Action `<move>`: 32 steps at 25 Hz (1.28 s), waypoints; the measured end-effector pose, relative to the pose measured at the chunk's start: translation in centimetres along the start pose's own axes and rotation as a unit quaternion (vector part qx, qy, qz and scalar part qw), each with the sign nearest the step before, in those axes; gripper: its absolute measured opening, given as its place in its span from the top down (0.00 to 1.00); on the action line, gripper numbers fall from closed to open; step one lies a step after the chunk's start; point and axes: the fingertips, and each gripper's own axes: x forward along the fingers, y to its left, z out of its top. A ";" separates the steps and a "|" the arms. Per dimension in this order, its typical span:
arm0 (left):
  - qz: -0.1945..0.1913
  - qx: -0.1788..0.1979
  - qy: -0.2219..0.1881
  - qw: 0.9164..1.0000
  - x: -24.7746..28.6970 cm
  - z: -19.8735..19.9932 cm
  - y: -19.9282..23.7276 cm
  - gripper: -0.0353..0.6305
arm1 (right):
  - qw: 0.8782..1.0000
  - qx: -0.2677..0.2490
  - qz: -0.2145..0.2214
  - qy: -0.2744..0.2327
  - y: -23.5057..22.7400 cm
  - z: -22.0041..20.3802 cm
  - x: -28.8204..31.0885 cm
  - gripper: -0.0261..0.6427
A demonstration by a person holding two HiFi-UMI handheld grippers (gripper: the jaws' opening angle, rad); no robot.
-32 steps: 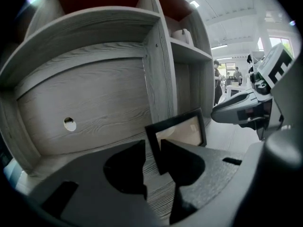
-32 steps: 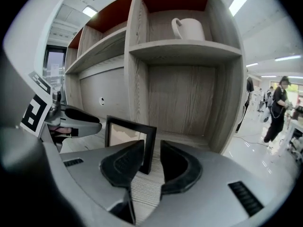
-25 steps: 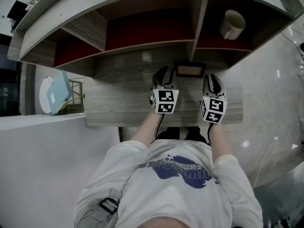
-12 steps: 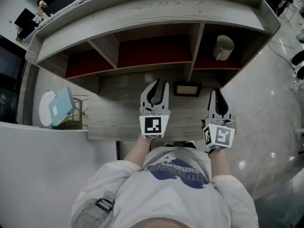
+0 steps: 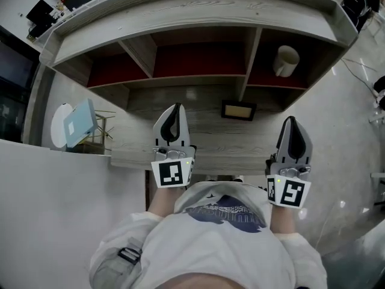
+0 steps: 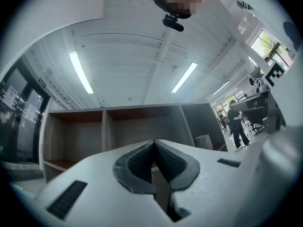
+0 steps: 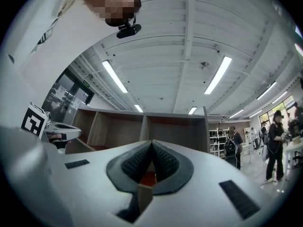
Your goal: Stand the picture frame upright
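1. While the picture frame (image 5: 239, 110) sits on the desk (image 5: 144, 142) beneath the shelf (image 5: 192, 8), the head view shows the left gripper (image 5: 174, 107) and right gripper (image 5: 291, 120) held clear of it.
2. Left gripper view: jaws just closed together, nothing between.
3. Right gripper view: likewise just closed, empty.

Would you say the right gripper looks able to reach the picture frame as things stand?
Probably yes: only bare desk lies between the right gripper and the picture frame, though its jaws are shut.
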 end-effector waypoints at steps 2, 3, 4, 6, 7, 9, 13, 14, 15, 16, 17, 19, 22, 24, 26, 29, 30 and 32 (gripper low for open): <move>-0.002 0.009 -0.003 1.000 -0.4 0.7 0.4 0.94 | 1.000 -0.001 0.000 -0.003 -0.2 0.5 -0.4 0.96; -0.003 0.012 -0.004 1.000 -0.6 1.0 0.5 0.94 | 1.000 0.001 0.000 -0.005 -0.4 0.7 -0.5 0.96; -0.005 0.015 -0.006 1.000 -0.7 1.4 0.6 0.94 | 1.000 0.003 0.000 -0.006 -0.5 0.8 -0.6 0.96; -0.009 0.026 -0.008 1.000 -1.0 1.8 0.6 0.94 | 1.000 0.005 0.002 -0.007 -0.6 0.9 -0.8 0.96; -0.012 0.030 -0.008 0.999 -1.1 1.9 0.6 0.94 | 1.000 0.006 0.003 -0.007 -0.6 1.0 -0.9 0.96; -0.016 0.034 -0.007 0.999 -1.3 2.1 0.5 0.94 | 1.000 0.008 0.004 -0.006 -0.7 0.9 -1.0 0.96; -0.018 0.037 -0.014 0.999 -1.4 2.6 0.3 0.94 | 1.000 0.021 0.006 -0.003 -0.9 0.7 -1.1 0.96; -0.020 0.038 -0.016 0.999 -1.4 2.7 0.1 0.94 | 1.000 0.028 0.005 -0.003 -1.0 0.6 -1.1 0.96; -0.022 0.040 -0.017 0.999 -1.3 2.8 0.0 0.94 | 0.999 0.035 0.004 -0.002 -1.2 0.6 -1.2 0.96; -0.023 0.041 -0.017 0.999 -1.3 2.8 -0.1 0.94 | 0.999 0.040 0.003 -0.003 -1.3 0.6 -1.2 0.96; -0.024 0.041 -0.016 0.999 -1.2 2.8 -0.2 0.94 | 0.999 0.043 0.002 -0.003 -1.4 0.6 -1.2 0.96; -0.024 0.039 -0.014 0.999 -1.1 2.7 -0.3 0.94 | 0.999 0.040 0.001 -0.002 -1.5 0.7 -1.1 0.96; -0.027 0.039 -0.018 0.999 -1.0 2.9 -0.5 0.94 | 0.999 0.033 0.010 0.012 -1.3 0.2 -0.8 0.96; -0.027 0.037 -0.019 0.999 -1.0 2.9 -0.6 0.94 | 0.999 0.035 0.011 0.017 -1.3 -0.1 -0.7 0.96; -0.026 0.032 -0.020 0.999 -0.9 2.8 -0.5 0.94 | 0.999 0.035 0.010 0.019 -1.2 -0.3 -0.7 0.96; -0.027 0.025 -0.022 0.999 -0.7 2.9 -0.6 0.94 | 0.999 0.038 0.010 0.024 -1.3 -0.6 -0.6 0.96; -0.028 0.025 -0.022 0.999 -0.6 2.9 -0.6 0.94 | 0.999 0.040 0.008 0.026 -1.5 -0.8 -0.5 0.96; -0.029 0.024 -0.016 0.999 -0.5 2.6 -0.7 0.94 | 0.999 0.042 0.006 0.030 -1.6 -1.2 -0.3 0.96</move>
